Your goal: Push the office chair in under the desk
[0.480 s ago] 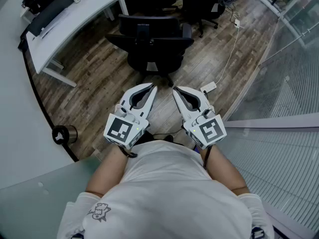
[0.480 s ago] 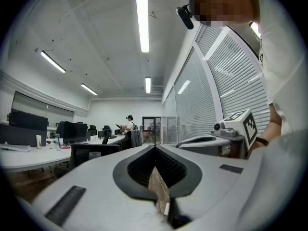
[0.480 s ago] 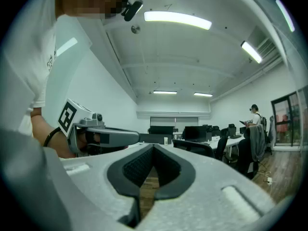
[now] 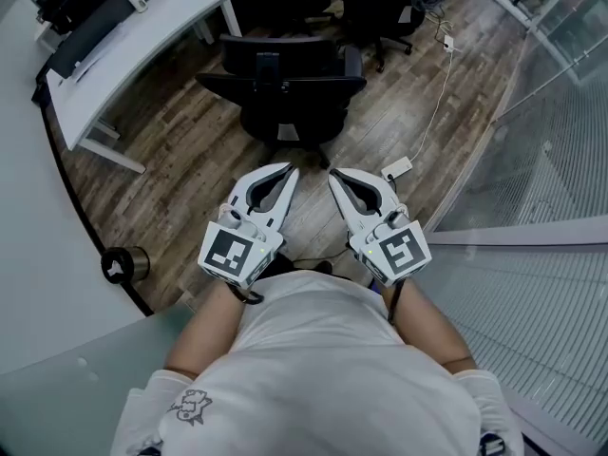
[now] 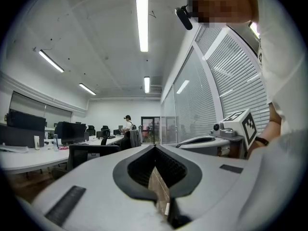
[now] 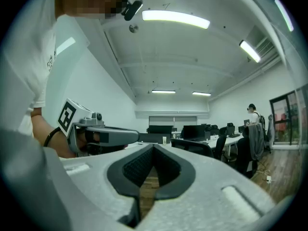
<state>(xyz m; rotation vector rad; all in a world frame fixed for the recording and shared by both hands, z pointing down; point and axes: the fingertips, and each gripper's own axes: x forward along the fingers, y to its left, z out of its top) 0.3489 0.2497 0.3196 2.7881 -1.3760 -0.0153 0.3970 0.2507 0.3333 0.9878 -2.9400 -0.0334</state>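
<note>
Black office chair [image 4: 285,88], flat white desk [image 4: 142,41], left claw [image 4: 292,168] and right claw [image 4: 332,172] closed, holding nothing

The wood-plank floor [image 4: 180,160] bore a black office chair [image 4: 285,88], which stood clear of the long white desk [image 4: 142,41], and the desk's own legs rested on the same boards. A white power strip [image 4: 397,168] lay on the planks near the glass wall, its white cable [image 4: 437,98] trailing off across them, and a small round container [image 4: 122,263] stood by the curved wall. Dark monitors [image 4: 95,12] and a small white cup [image 4: 140,1] sat on the desktop.
</note>
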